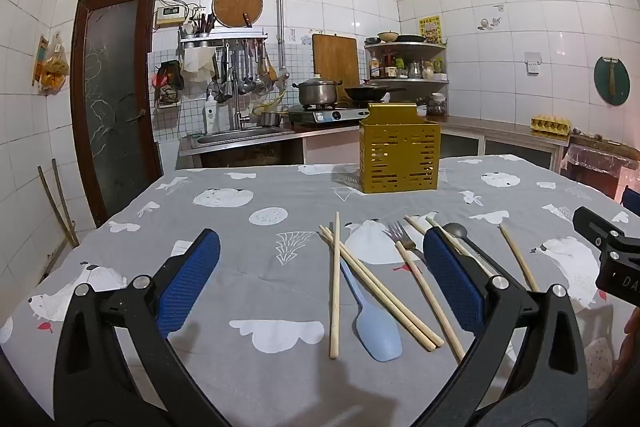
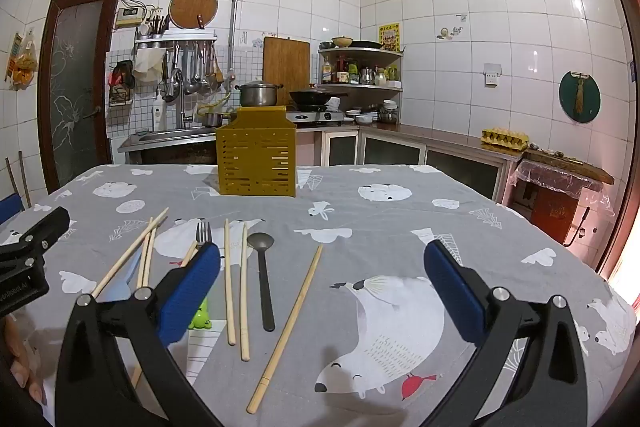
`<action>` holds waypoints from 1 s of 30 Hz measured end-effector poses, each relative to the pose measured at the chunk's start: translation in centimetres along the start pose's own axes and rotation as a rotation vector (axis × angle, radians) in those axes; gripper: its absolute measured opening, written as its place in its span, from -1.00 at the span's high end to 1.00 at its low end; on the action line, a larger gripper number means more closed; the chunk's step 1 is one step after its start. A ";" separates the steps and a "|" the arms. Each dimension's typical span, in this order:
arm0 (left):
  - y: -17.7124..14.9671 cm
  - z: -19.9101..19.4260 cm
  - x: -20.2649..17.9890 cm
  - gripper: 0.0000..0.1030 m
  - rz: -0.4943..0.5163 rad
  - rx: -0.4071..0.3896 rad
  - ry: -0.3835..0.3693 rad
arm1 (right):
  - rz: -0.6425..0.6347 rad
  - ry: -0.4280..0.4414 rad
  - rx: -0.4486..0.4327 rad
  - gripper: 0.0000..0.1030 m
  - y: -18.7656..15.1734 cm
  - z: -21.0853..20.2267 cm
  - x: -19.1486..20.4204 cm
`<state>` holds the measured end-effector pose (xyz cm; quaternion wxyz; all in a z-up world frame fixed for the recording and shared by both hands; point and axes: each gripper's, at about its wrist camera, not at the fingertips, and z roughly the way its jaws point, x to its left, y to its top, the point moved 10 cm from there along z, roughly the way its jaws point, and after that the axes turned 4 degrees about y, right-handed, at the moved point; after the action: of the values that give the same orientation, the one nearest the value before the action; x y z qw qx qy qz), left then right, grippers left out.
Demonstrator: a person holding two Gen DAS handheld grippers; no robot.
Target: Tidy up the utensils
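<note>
A yellow slotted utensil holder [image 1: 399,157] [image 2: 256,163] stands upright at the far side of the table. Several wooden chopsticks [image 1: 335,283] [image 2: 288,327], a light blue spatula [image 1: 372,319], a metal fork [image 1: 400,233] [image 2: 203,233] and a dark spoon [image 1: 458,231] [image 2: 262,267] lie loose on the grey patterned tablecloth [image 1: 240,267]. My left gripper [image 1: 320,267] is open and empty above the cloth, left of the utensils. My right gripper [image 2: 322,273] is open and empty, to the right of them. Each gripper's body shows at the edge of the other's view.
A small green frog-shaped object [image 2: 201,319] lies by the right gripper's left finger. Behind the table are a sink [image 1: 240,137], a stove with a pot [image 1: 316,93] and a wok, a corner shelf of bottles [image 2: 360,73], and an egg tray [image 2: 504,139] on the counter.
</note>
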<state>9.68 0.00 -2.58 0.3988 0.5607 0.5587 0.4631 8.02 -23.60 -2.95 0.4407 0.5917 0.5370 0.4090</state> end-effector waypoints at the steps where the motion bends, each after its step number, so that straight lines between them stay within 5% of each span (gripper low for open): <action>1: 0.0 0.0 0.0 -0.91 0.001 -0.001 0.000 | 0.001 0.000 0.000 -0.93 0.0 0.0 0.0; 30: 0.4 -0.7 0.4 -0.91 -0.001 -0.015 -0.002 | 0.003 0.001 0.001 -0.93 0.0 0.1 0.0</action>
<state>9.06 0.33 -2.01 0.4036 0.5579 0.5549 0.4667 8.07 -23.57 -3.00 0.4396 0.5926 0.5363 0.4099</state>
